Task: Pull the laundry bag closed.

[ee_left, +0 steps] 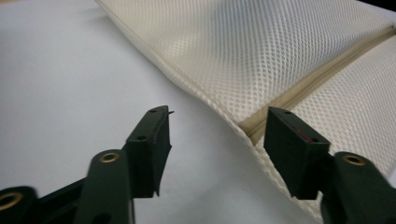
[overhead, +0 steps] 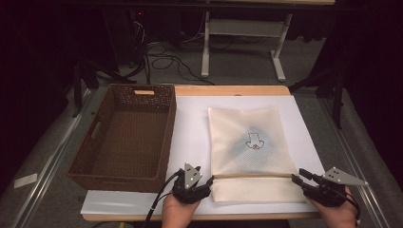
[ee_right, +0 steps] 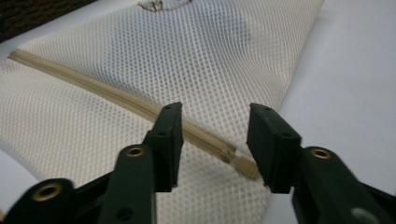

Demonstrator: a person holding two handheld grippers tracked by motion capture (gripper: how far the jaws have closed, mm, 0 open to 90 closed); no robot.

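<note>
Cream mesh bag [overhead: 249, 142] lies flat, ungrasped; left gripper [overhead: 205, 182] and right gripper [overhead: 297, 176] gape at its zipper [overhead: 252, 176] ends; wicker basket [overhead: 124, 137] waits empty.

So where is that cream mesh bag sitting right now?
In the high view the mesh bag lies flat on the white sheet, right of the wicker basket.

Mesh bag [overhead: 249, 142] — cream, fine honeycomb weave, with a tan zipper strip [ee_right: 140, 108] running across it; a blue-grey patch shows through the mesh, and over it sits a small brown outline motif [overhead: 254, 141]. Basket [overhead: 124, 137] — dark brown wicker, tight woven pattern. Worktop [overhead: 190, 128] covered in plain white, pale wood at its far edge. Both hand-held grippers, left [overhead: 191, 186] and right [overhead: 313, 186], black with brass-coloured rivets, grey plates on top.
</note>
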